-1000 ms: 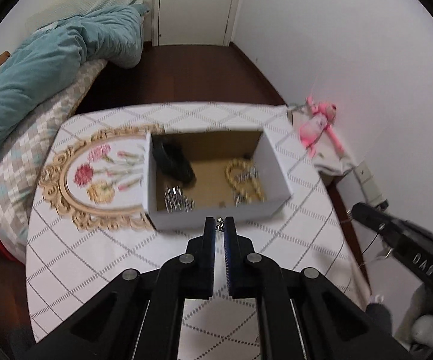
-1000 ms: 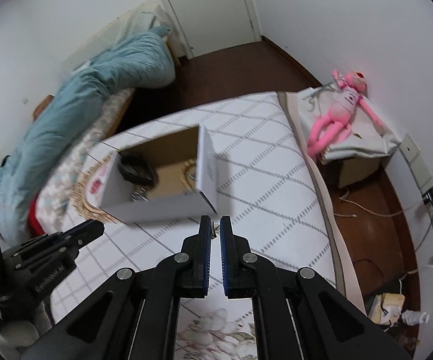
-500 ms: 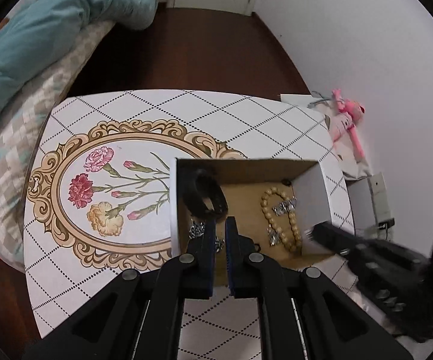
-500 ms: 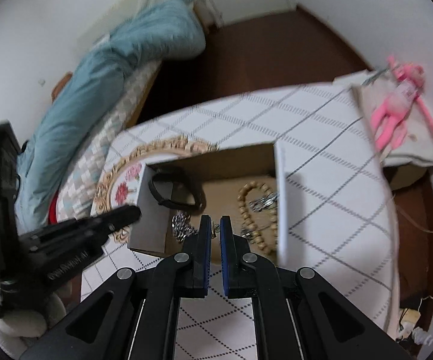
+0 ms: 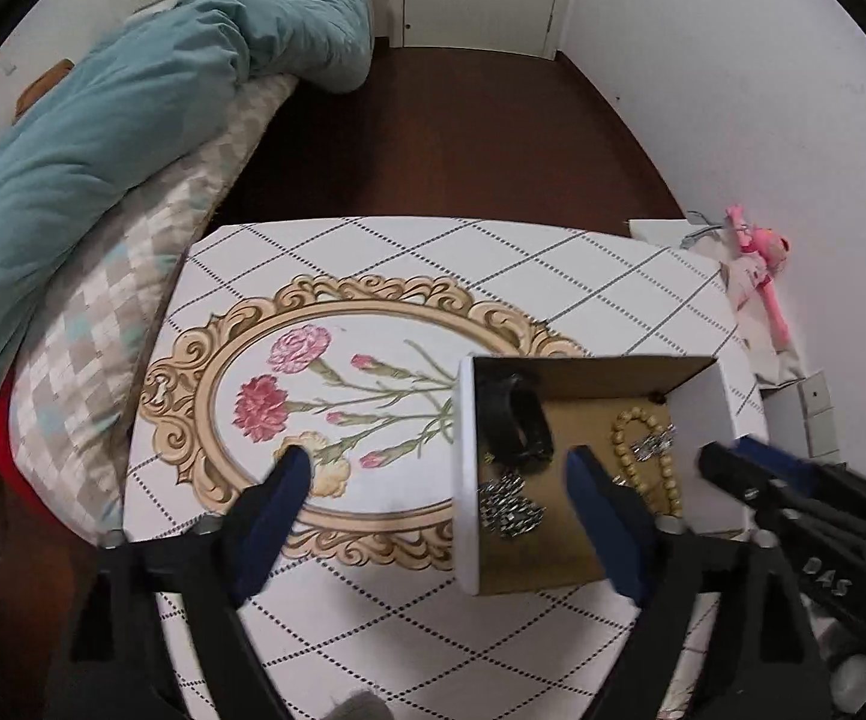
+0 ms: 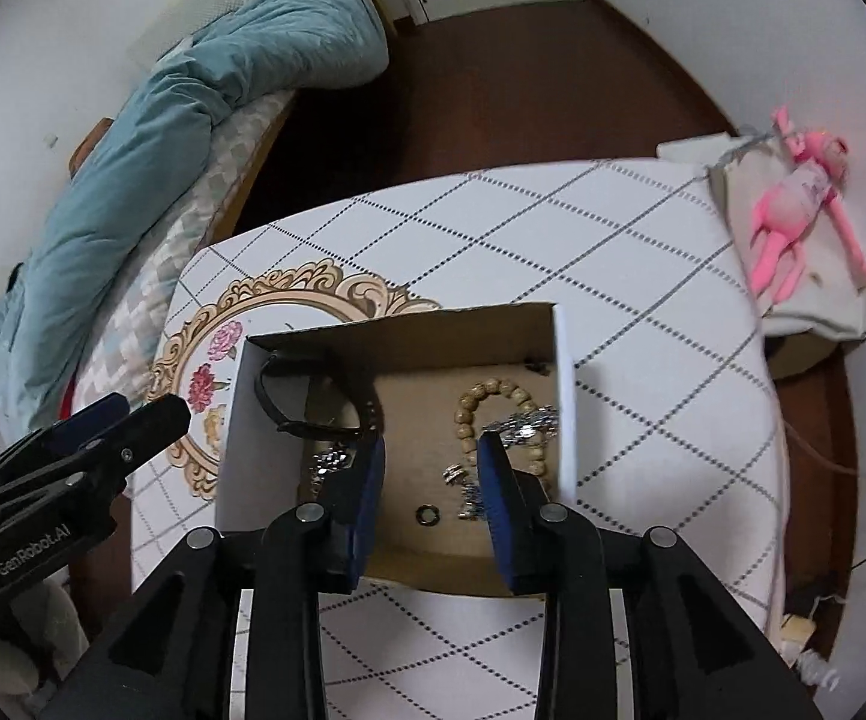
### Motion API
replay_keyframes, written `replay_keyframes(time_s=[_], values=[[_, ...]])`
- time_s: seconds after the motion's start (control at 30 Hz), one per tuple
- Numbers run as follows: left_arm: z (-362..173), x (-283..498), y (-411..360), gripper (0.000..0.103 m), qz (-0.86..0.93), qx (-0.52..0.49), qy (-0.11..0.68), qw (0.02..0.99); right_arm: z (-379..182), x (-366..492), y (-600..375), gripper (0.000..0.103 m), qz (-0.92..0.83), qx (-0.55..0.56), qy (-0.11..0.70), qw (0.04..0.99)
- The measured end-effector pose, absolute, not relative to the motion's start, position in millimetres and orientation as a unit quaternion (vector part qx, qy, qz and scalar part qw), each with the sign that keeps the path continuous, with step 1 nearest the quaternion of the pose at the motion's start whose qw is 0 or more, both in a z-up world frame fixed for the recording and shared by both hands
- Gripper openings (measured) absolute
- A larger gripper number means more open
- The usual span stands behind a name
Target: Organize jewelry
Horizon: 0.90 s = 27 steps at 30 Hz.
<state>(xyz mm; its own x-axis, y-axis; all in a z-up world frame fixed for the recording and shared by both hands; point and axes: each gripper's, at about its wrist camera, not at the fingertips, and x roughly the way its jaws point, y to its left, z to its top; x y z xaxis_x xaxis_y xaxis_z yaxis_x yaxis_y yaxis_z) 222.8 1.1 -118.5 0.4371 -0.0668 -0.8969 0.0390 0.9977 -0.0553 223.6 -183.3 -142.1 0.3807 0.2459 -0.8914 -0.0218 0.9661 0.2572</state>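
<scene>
- The left claw (image 5: 436,468) is gaping wide and empty, straddling the box's (image 5: 467,450) left wall.
- The right claw (image 6: 429,456) is hanging half open, holding nothing, over the beads (image 6: 496,402), chains (image 6: 330,461) and ring (image 6: 428,515) inside the box on the surface (image 6: 643,312).

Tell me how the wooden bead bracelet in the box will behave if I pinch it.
The bead bracelet will probably sag limp, since it is strung beads. A silver piece lies across it and may snag. The round beads could slip between the pads.

hidden: bead bracelet (image 6: 496,420) lower loop, behind right gripper (image 6: 431,461) | blurred: silver pieces (image 5: 508,507)
</scene>
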Motion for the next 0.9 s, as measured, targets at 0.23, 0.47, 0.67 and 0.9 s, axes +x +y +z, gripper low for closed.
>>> replay_keyframes(time_s=[0.23, 0.47, 0.67, 0.9], values=[[-131.3, 201.0, -1.9, 0.103, -0.015, 0.001, 0.520, 0.854, -123.4, 194.6, -187.1, 0.081, 0.011, 0.023, 0.518, 0.855], [-136.7, 189.6, -9.2, 0.103, -0.008, 0.012, 0.511, 0.860, -126.4, 175.5, -197.1, 0.103, -0.044, -0.028, 0.515, 0.856], [-133.6, 185.3, -12.1, 0.103, -0.007, 0.011, 0.507, 0.862, -128.1, 170.3, -202.9, 0.103, -0.061, -0.032, 0.514, 0.855], [-110.5, 171.9, -13.4, 0.103, -0.010, 0.008, 0.492, 0.870, -110.6, 160.3, -204.8, 0.103, -0.069, -0.024, 0.502, 0.862]])
